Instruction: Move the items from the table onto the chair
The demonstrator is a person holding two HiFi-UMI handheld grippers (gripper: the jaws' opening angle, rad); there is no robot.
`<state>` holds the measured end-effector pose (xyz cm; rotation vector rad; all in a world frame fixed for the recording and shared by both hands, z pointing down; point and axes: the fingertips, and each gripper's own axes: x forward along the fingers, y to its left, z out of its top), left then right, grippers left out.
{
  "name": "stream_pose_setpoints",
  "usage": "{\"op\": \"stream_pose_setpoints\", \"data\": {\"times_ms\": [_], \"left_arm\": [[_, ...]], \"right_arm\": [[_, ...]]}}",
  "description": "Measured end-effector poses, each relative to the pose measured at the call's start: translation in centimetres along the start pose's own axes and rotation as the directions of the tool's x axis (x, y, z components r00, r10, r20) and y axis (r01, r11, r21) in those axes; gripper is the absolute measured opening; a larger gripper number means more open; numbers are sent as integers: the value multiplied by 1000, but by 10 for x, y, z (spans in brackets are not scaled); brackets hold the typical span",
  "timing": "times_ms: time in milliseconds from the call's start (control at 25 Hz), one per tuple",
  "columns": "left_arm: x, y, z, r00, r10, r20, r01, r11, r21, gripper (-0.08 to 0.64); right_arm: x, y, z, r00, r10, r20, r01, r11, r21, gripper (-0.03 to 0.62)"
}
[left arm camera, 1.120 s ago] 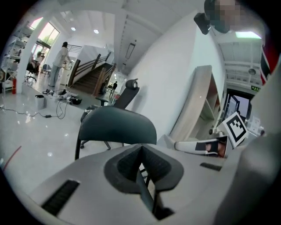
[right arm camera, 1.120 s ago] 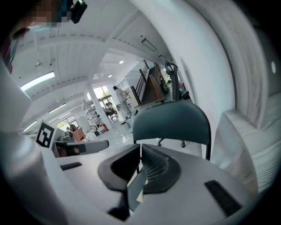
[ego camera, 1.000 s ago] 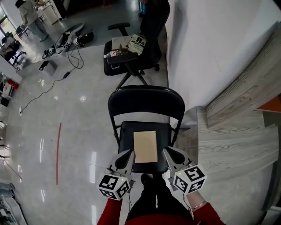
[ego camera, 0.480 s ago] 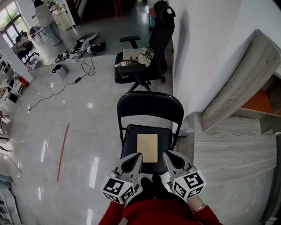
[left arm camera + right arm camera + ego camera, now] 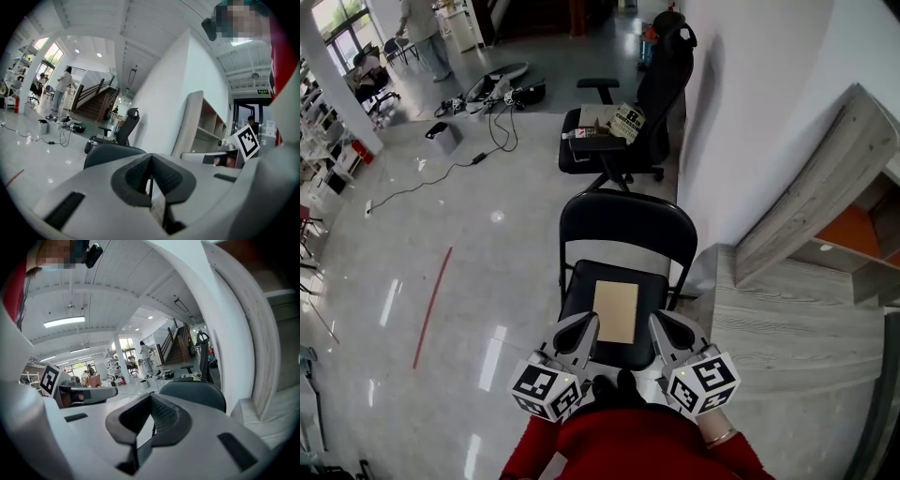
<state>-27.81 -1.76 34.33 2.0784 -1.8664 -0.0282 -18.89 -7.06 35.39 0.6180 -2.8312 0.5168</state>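
Lower centre of the head view: the person's red sleeves [image 5: 628,445] fill the bottom edge, with both grippers held side by side just above them.

1. Left gripper [image 5: 584,330]: in the left gripper view its two dark ribbed pads [image 5: 136,176] meet at the tip. The jaws are together with nothing between them. Its marker cube [image 5: 546,389] sits at lower left of centre.
2. Right gripper [image 5: 664,330]: in the right gripper view its pads [image 5: 164,416] also meet at the tip. The jaws are closed and carry nothing. Its marker cube [image 5: 705,380] sits at lower right of centre.
3. Both jaw tips point up the frame and overlap the near edge of the seat of a black folding chair [image 5: 626,225], one on each side of the seat's middle.

Centre of the head view: a tan flat panel [image 5: 616,311] lies flat on the chair seat, roughly centred, long side running towards the backrest. It is between the two jaw tips and slightly beyond them. Neither gripper touches it.

Right half of the frame: a grey wood-grain surface [image 5: 787,314] stands just beside the folding chair, against a white wall [image 5: 741,103].

Left of centre: a red line [image 5: 431,305] runs along the glossy floor [image 5: 441,234].

Upper centre: a black office chair [image 5: 661,75] stands beyond the folding chair, with boxes and printed packets [image 5: 605,124] on its seat.

Upper left: cables and equipment [image 5: 492,89] lie on the floor, and a person [image 5: 420,23] stands at the far top edge.
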Motion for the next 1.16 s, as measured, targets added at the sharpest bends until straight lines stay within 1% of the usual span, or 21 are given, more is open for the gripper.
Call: {"op": "stream_pose_setpoints", "data": {"times_ms": [400, 760, 1160], "left_arm": [[-8, 5, -5, 1000, 26, 0, -26, 999, -24, 8], [-13, 10, -5, 999, 38, -3, -38, 999, -23, 8], [-13, 9, -9, 999, 31, -19, -32, 999, -31, 8]], "right_arm": [[6, 7, -2, 1000, 12, -14, -13, 1000, -21, 11], [6, 10, 1, 1000, 6, -10, -6, 999, -32, 11], [3, 9, -5, 1000, -11, -24, 11, 1000, -15, 11]]}}
